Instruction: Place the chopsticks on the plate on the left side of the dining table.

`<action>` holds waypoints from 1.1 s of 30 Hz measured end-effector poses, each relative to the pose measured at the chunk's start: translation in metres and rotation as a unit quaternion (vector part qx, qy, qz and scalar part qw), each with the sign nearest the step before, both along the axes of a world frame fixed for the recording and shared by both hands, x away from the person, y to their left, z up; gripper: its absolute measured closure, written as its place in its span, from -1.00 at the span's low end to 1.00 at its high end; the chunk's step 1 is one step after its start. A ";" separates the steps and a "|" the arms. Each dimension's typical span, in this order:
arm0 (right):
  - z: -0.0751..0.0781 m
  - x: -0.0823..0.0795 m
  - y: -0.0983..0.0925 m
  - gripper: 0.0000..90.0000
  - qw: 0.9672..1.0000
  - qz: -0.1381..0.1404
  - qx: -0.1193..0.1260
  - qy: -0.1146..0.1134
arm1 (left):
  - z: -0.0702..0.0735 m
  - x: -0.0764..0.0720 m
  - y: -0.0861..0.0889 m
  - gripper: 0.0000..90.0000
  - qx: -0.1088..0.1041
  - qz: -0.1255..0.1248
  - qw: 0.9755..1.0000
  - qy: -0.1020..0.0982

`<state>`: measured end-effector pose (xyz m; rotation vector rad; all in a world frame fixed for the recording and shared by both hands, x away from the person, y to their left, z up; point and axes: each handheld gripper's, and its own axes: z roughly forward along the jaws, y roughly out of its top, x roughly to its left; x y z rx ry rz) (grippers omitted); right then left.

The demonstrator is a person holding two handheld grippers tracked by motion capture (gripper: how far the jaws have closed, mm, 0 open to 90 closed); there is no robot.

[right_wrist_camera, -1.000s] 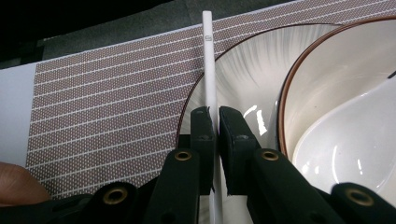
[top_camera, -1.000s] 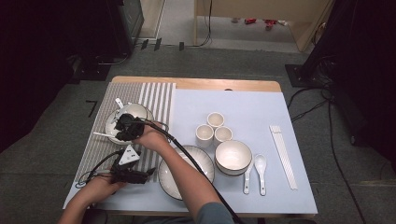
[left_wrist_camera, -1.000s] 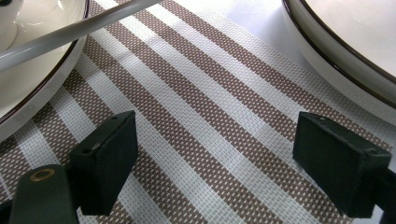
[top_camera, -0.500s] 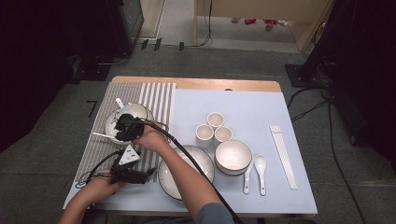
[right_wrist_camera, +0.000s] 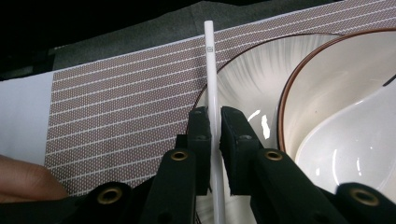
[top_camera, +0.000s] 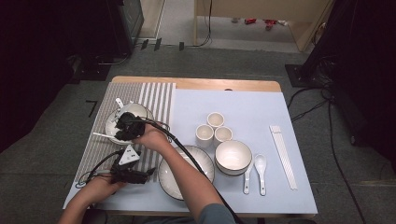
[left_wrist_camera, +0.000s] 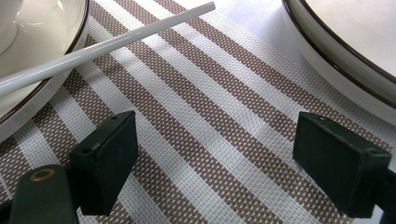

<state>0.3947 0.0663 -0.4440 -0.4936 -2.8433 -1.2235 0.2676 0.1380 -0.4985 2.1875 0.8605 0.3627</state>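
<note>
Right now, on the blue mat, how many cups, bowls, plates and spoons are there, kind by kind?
Cups: 3
Bowl: 1
Plate: 1
Spoons: 2
Total: 7

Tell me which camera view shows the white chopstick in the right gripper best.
The right gripper view: the white chopstick runs up its middle, clamped between the right gripper pads, over a plate. The left gripper view shows its free end lying across a plate rim. The high view shows a thin sliver.
</note>
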 end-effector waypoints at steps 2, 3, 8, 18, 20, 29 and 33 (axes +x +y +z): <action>0.001 -0.001 -0.001 0.90 1.000 0.000 0.002 0.002 | 0.000 0.000 0.000 -0.68 0.000 0.000 1.000 0.000; 0.002 -0.001 -0.002 0.95 1.000 -0.001 0.004 0.004 | 0.000 0.000 0.000 -0.68 0.000 0.000 1.000 0.000; 0.002 -0.003 -0.005 1.00 1.000 0.009 0.002 0.016 | 0.000 0.000 0.000 -0.68 0.000 0.000 1.000 0.000; -0.005 -0.006 -0.003 0.99 1.000 0.010 -0.012 0.015 | 0.000 0.000 0.000 -0.68 0.000 0.000 1.000 0.000; -0.006 -0.006 -0.003 0.98 1.000 0.010 -0.017 0.007 | 0.000 0.000 0.000 -0.68 0.000 -0.001 1.000 0.000; -0.008 -0.004 -0.004 0.87 1.000 0.001 -0.018 0.007 | 0.000 0.000 0.000 -0.68 0.000 -0.001 1.000 0.000; -0.007 -0.004 -0.005 0.88 1.000 0.001 -0.017 0.007 | 0.000 0.000 0.000 -0.68 0.000 0.000 1.000 0.000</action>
